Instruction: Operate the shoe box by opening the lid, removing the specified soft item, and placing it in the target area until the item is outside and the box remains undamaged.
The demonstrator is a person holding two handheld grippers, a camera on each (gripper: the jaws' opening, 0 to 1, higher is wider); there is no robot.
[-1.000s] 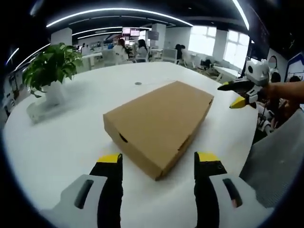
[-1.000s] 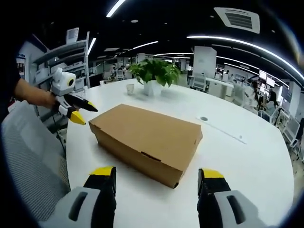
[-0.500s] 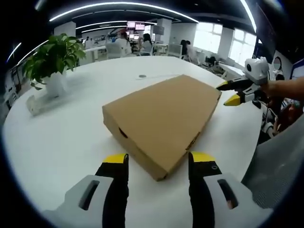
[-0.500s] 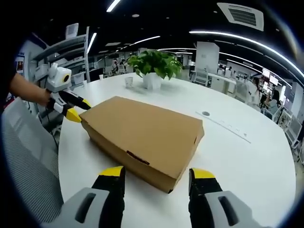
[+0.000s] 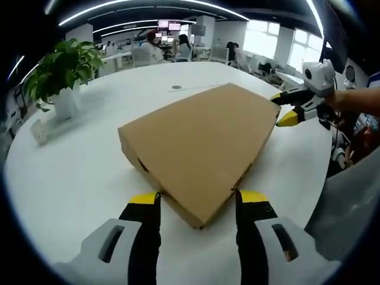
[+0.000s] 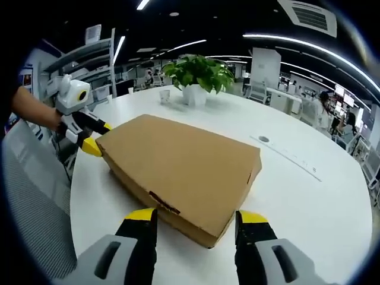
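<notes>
A shut brown cardboard shoe box lies flat on the white round table. My left gripper is open, and the box's near corner sits between its yellow-tipped jaws. In the left gripper view the right gripper stands at the box's far right corner, jaws apart around the edge. In the right gripper view the box lies in the middle, and my right gripper is open with the near corner between its jaws. The left gripper, held by a hand, touches the box's far left corner. The box's contents are hidden.
A potted plant stands on the table behind the box, with a small cup beside it. A round cable port sits in the tabletop. A grey chair stands at the table's edge.
Both grippers have moved in on the box's opposite corners, so the box looks larger. Each gripper's jaws have narrowed a little since one second ago. The box's lid stays shut.
</notes>
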